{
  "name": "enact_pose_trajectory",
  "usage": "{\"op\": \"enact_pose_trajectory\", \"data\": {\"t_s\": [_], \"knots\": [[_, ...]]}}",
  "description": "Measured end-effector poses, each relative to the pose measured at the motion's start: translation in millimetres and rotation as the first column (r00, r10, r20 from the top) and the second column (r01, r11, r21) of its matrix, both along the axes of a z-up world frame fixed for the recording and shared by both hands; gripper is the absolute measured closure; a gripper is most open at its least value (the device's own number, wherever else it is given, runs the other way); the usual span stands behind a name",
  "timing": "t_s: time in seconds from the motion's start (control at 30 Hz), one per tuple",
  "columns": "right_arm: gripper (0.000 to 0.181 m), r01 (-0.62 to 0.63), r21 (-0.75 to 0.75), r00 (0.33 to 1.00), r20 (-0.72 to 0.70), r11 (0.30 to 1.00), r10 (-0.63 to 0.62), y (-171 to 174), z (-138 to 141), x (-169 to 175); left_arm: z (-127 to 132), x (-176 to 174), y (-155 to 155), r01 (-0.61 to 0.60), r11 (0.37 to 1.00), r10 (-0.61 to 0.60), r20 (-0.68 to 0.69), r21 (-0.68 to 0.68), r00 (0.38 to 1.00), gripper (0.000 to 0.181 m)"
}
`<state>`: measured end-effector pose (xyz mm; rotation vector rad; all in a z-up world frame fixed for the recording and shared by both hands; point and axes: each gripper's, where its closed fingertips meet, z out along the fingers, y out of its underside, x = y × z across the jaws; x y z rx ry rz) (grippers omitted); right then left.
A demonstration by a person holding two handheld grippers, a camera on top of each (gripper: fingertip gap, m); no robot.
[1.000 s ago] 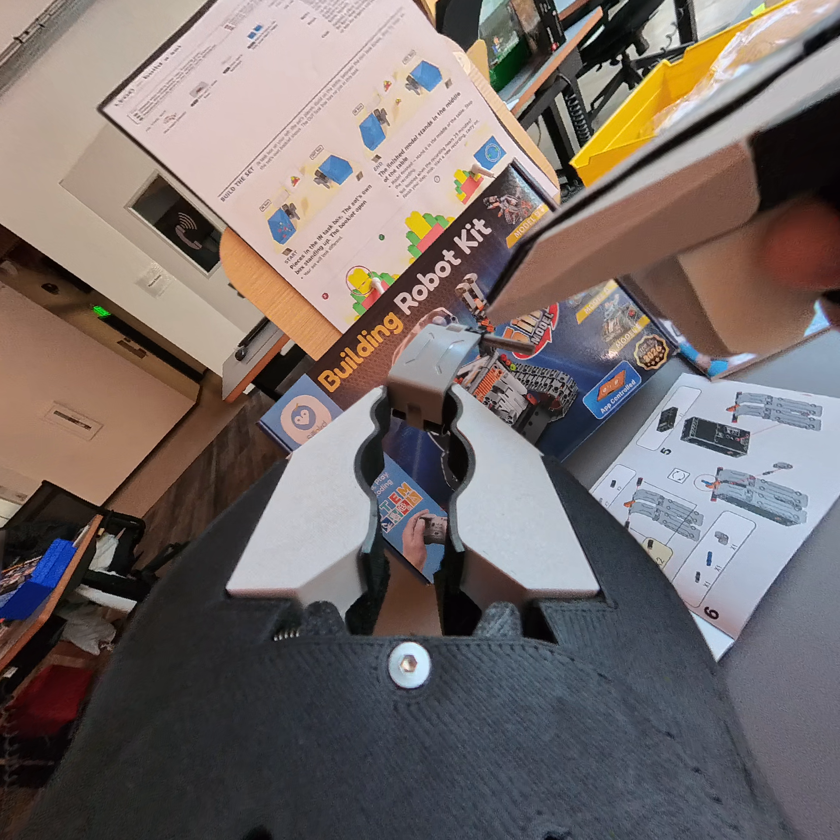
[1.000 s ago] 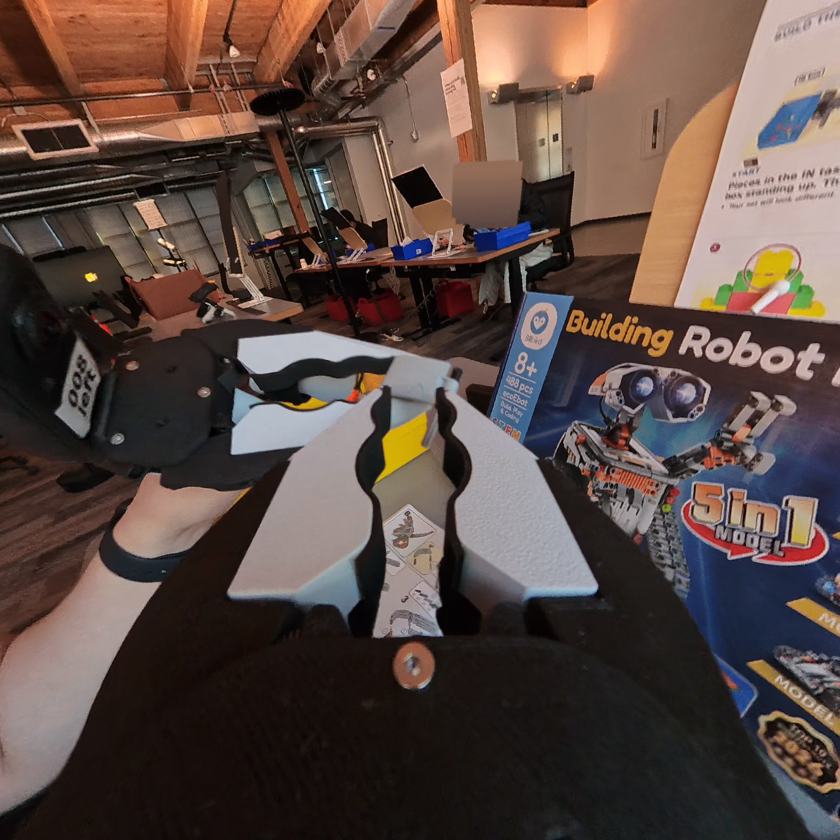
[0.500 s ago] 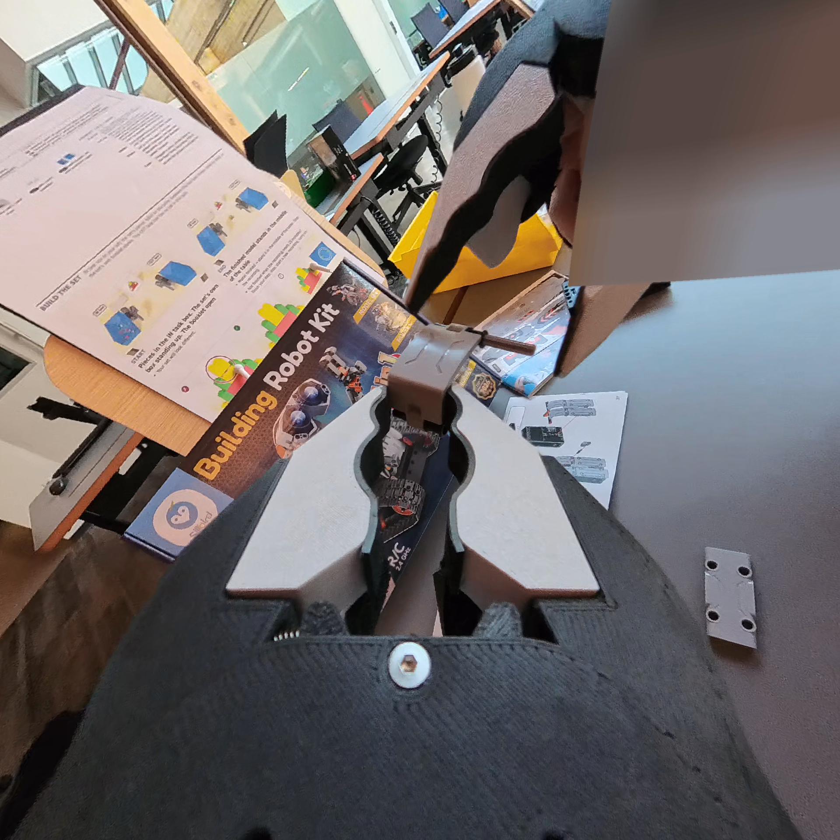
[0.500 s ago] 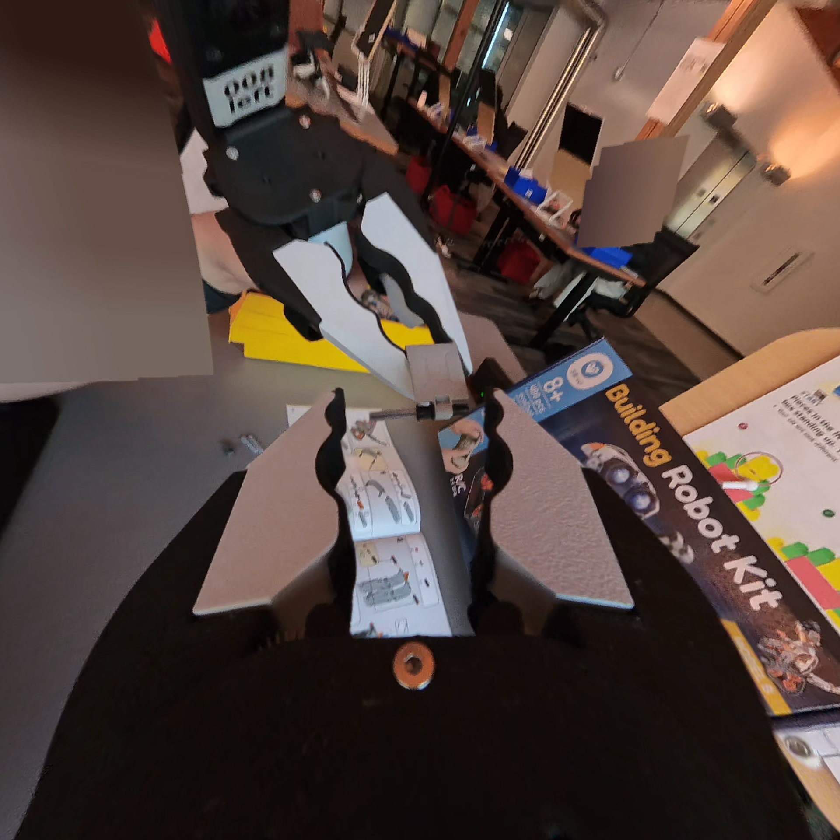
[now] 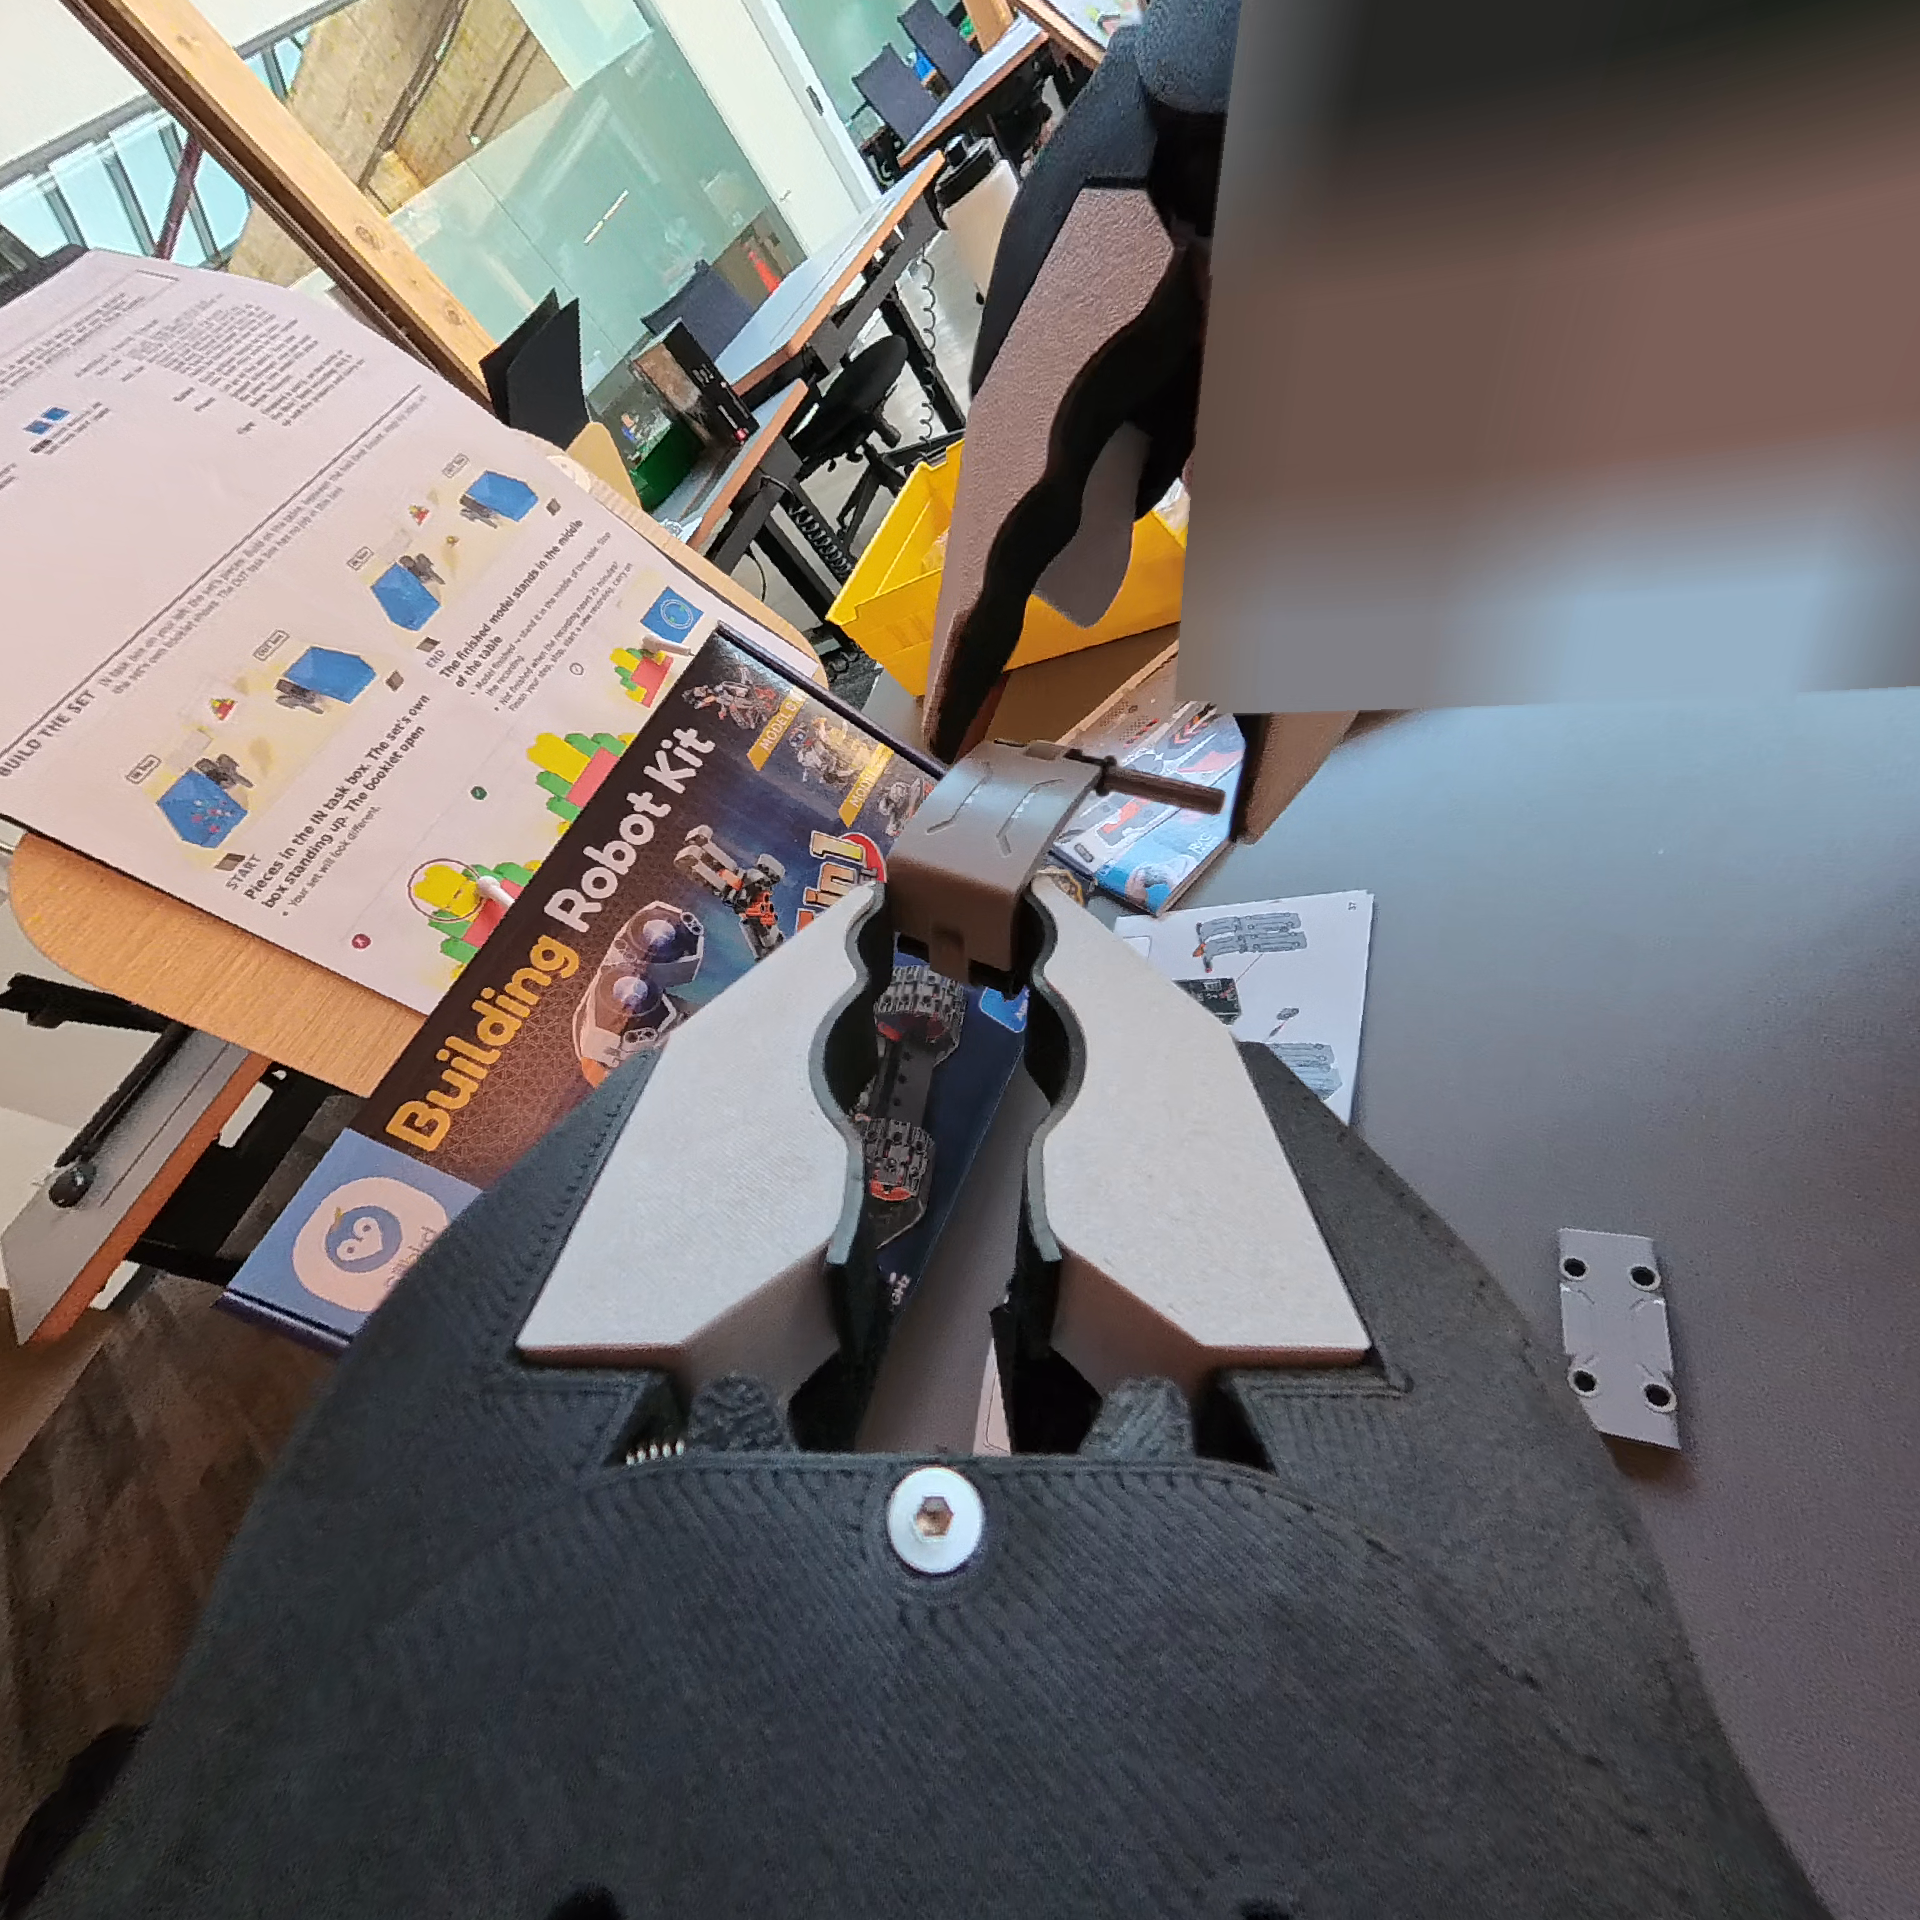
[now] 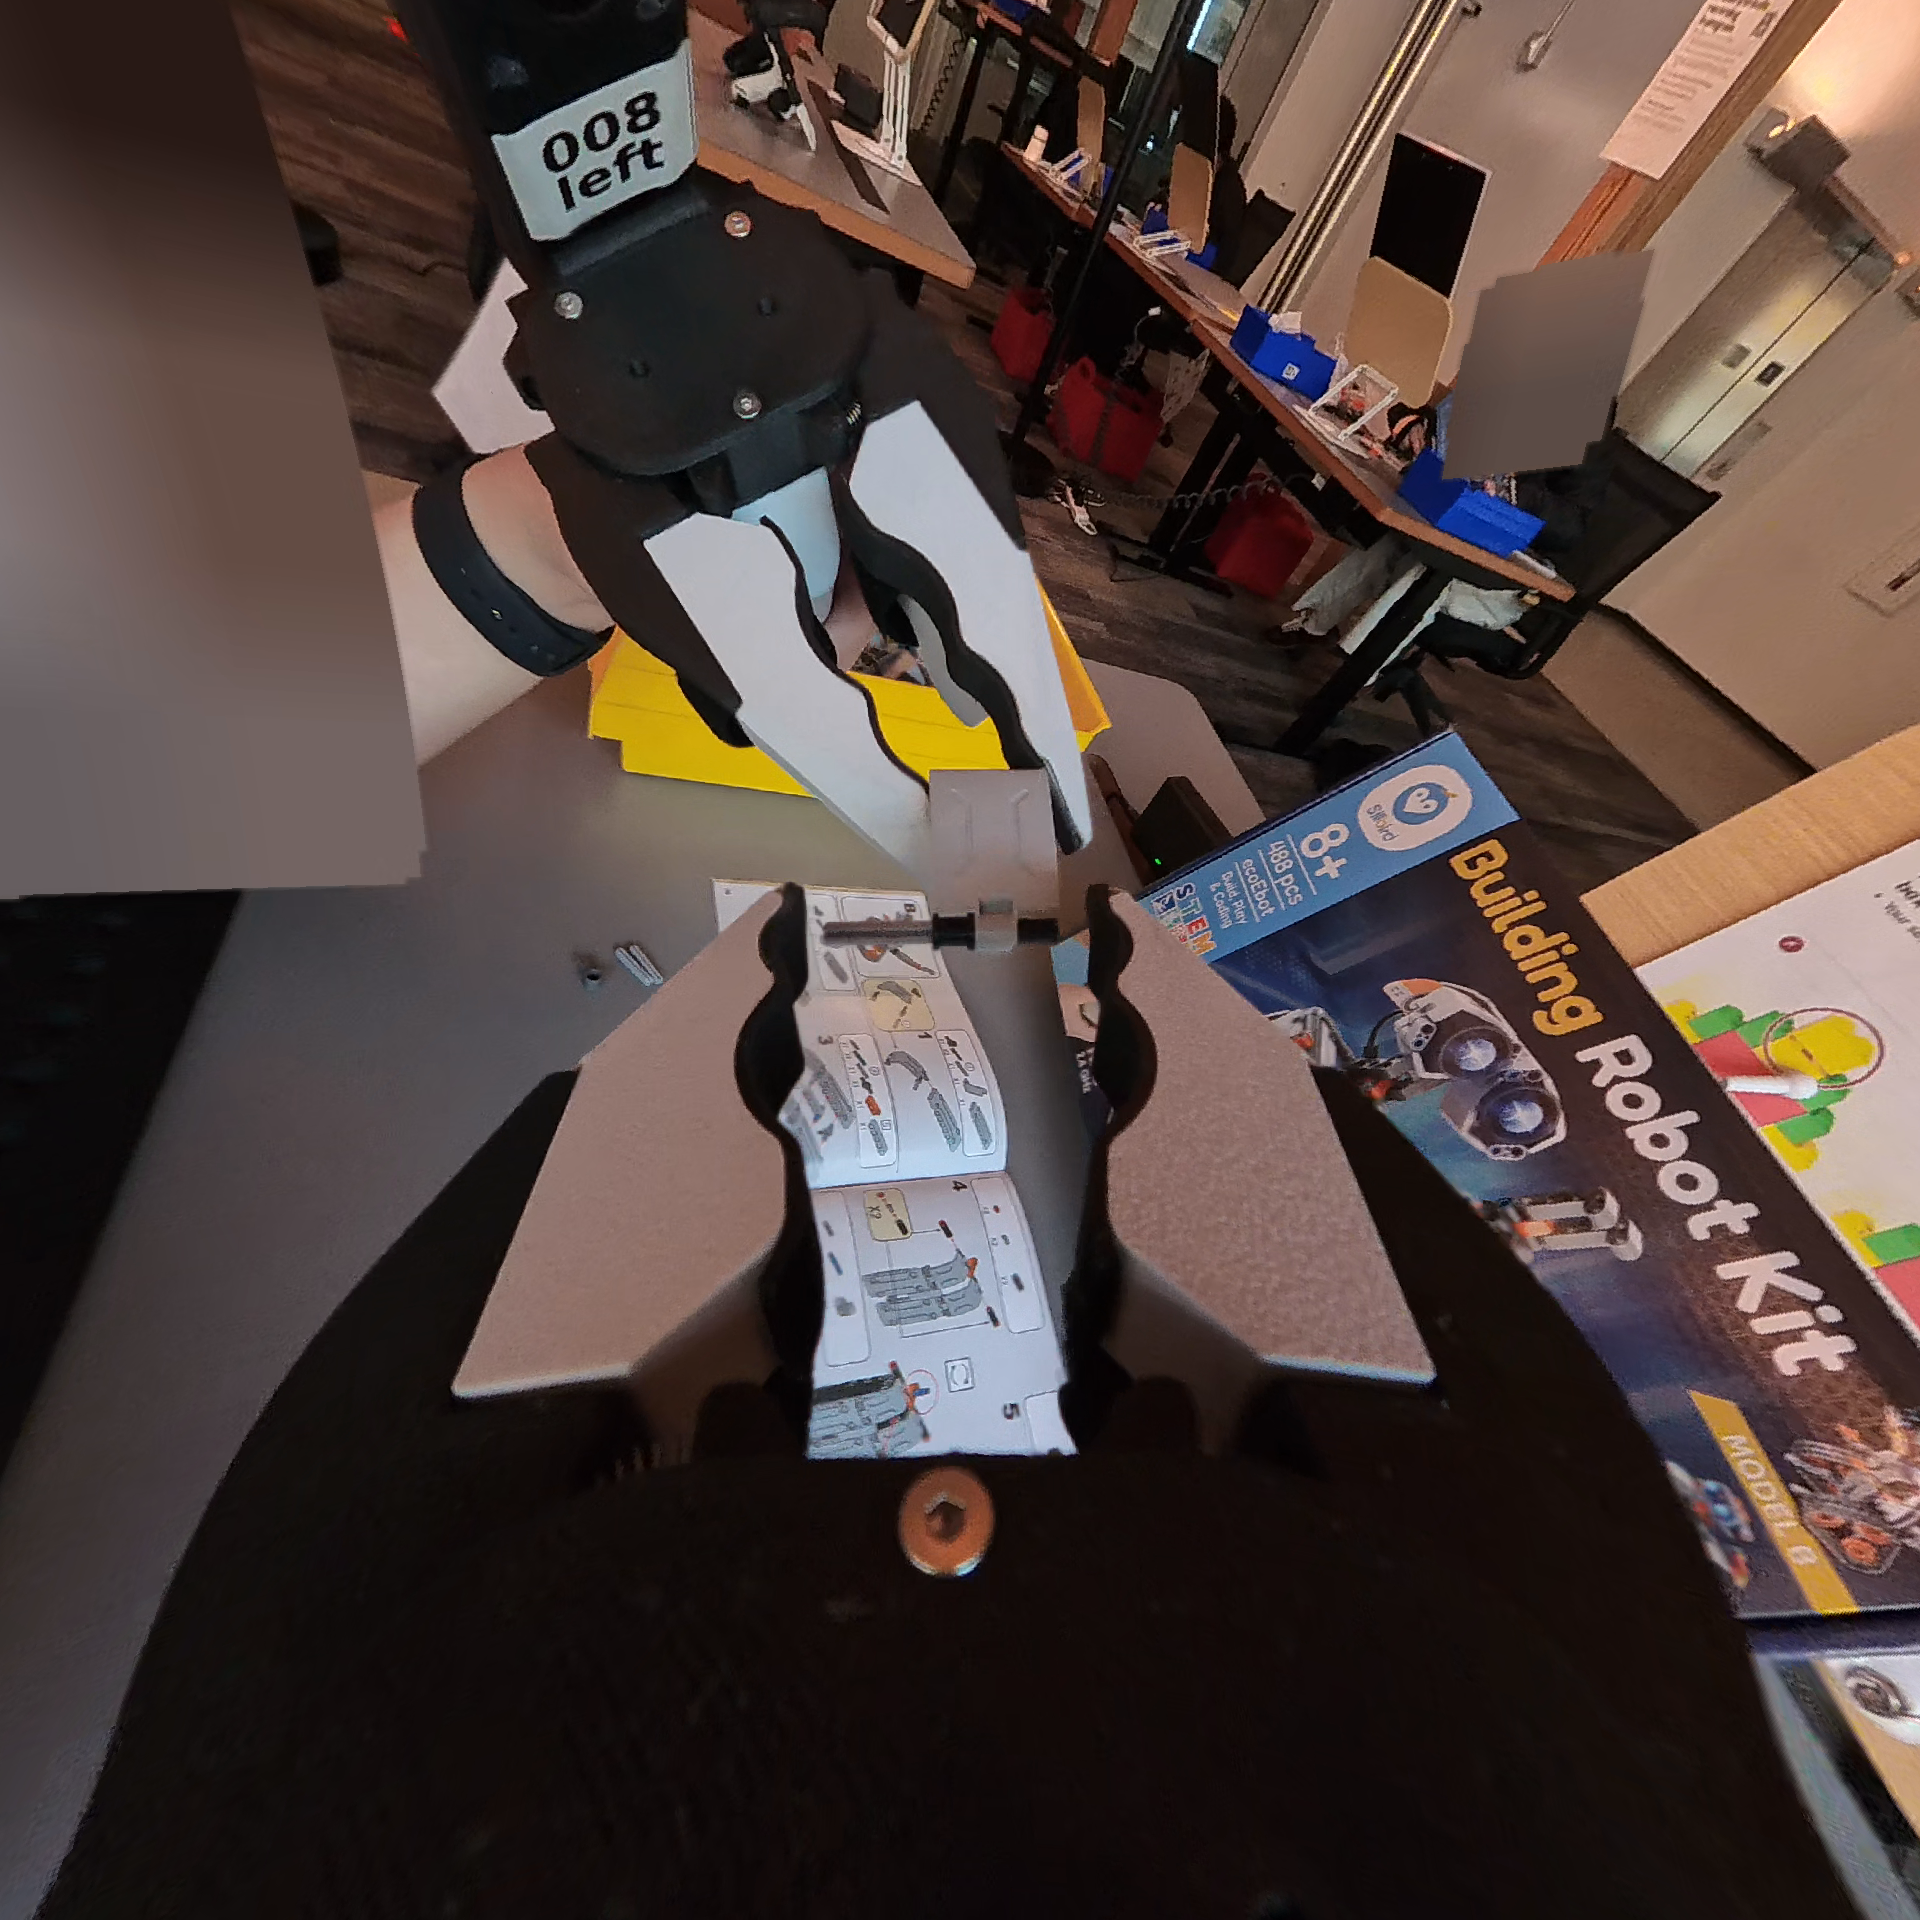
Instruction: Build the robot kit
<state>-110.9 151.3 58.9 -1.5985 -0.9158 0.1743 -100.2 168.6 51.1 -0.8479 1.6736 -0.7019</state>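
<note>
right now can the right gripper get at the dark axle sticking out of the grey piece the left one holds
Probably yes. The right gripper is open, and the axle lies across the gap between its fingertips, nothing between. The left gripper grips only the grey piece.

left wrist: faces right | right wrist: faces left | shared: kit box (image 5: pixel 582 987)

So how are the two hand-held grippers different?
The left hand-held gripper is shut on a grey piece with a dark axle through it; the right hand-held gripper is open and holds nothing. The left's fingertips pinch close together; the right's stand wide apart and seem to straddle the axle. Both have pale grey fingers on black bodies.
</note>
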Motion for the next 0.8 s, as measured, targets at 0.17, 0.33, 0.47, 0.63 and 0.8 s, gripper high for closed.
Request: {"op": "enact_pose_trajectory", "data": {"t_s": [0.17, 0.33, 0.47, 0.63, 0.8], "knots": [[0.128, -0.010, -0.030, 1.000, -0.015, 0.999, 0.010, -0.4, -2.9, -1.2, 2.1, -0.8, 1.3, -0.007, 1.000, 0.007, 0.007, -0.005, 1.000, 0.160], [0.137, 0.016, -0.020, 0.999, 0.034, 1.000, -0.015, 2.4, -6.4, 0.9, 1.9, -0.1, 1.1, -0.007, 1.000, 0.007, 0.005, -0.012, 1.000, 0.160], [0.137, 0.009, -0.015, 1.000, 0.025, 1.000, -0.009, 3.0, -5.5, 0.1, 2.9, -0.8, 1.6, -0.006, 1.000, 0.006, 0.009, -0.019, 1.000, 0.160], [0.142, 0.011, -0.007, 0.999, 0.035, 1.000, -0.010, 4.4, -6.9, 1.1, 0.7, -1.3, 1.9, -0.003, 1.000, 0.003, -0.002, -0.014, 1.000, 0.159], [0.143, 0.011, -0.006, 0.999, 0.035, 1.000, -0.011, 5.0, -7.2, 1.7, 0.7, -1.1, 2.2, -0.006, 1.000, 0.006, -0.002, -0.012, 1.000, 0.159]]}}
